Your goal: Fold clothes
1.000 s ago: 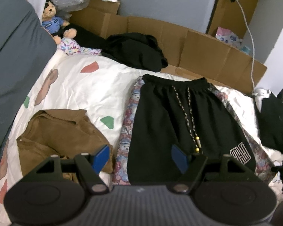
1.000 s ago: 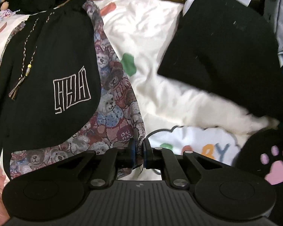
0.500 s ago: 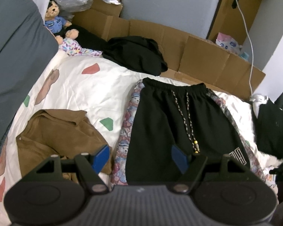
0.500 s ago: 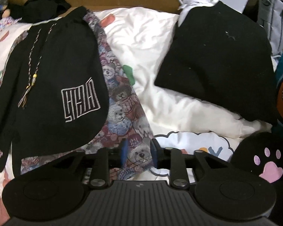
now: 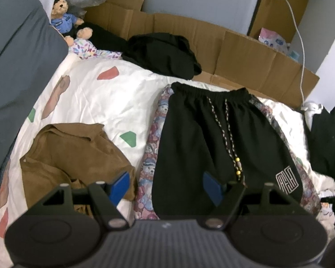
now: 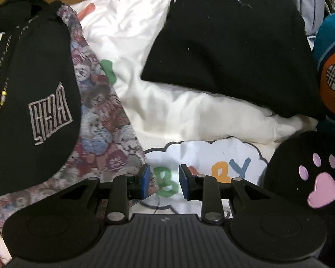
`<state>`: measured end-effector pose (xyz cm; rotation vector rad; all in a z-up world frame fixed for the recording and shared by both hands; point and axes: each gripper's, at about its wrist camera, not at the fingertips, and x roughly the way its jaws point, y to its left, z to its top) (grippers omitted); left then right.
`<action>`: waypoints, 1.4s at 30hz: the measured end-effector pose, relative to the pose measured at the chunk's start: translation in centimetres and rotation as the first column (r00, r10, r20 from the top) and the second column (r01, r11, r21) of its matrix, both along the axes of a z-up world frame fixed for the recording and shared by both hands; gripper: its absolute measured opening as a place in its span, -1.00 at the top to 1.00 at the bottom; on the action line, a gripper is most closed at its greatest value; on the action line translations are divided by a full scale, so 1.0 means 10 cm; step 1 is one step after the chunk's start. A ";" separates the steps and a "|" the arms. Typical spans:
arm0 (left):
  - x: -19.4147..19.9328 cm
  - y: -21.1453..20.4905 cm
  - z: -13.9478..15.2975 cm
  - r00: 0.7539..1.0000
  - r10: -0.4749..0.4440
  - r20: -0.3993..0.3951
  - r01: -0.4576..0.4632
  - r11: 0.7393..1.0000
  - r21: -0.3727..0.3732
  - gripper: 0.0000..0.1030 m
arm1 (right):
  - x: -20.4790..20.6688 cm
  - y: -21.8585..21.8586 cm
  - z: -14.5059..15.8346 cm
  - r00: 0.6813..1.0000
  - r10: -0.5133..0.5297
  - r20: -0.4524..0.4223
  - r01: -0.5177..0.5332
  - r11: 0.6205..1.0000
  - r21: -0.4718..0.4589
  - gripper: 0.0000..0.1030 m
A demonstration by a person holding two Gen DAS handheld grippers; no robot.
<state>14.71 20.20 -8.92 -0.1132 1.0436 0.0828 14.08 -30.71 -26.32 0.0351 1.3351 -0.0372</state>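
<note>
Black drawstring shorts (image 5: pixel 214 143) with a white logo lie flat on a bear-print garment (image 5: pixel 149 156) spread over the white bed cover (image 5: pixel 114 98). My left gripper (image 5: pixel 166 186) stands wide open above the shorts' near hem, holding nothing. In the right wrist view the shorts (image 6: pixel 29 84) and the bear-print cloth (image 6: pixel 102 134) fill the left side. My right gripper (image 6: pixel 163 182) is open, with nothing between its blue pads, over a white garment with coloured letters (image 6: pixel 212 163) just right of the bear-print edge.
A crumpled brown garment (image 5: pixel 73 154) lies left of the shorts. Another black garment (image 5: pixel 163 55) is heaped at the far cardboard wall (image 5: pixel 245 53), near a teddy bear (image 5: pixel 63 17). A folded black item (image 6: pixel 232 44) and a paw-print black item (image 6: pixel 310 174) sit right.
My right gripper has gone from shut to open and has let go of the bear-print cloth's corner, shifting rightward. The left gripper has stayed open and pulled back slightly.
</note>
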 end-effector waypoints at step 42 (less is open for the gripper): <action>0.07 -0.16 -0.02 0.999 -0.040 -0.021 0.040 0.999 0.006 -0.48 | -0.01 -0.10 -0.02 0.996 -0.038 0.078 0.036 0.999 0.025 0.15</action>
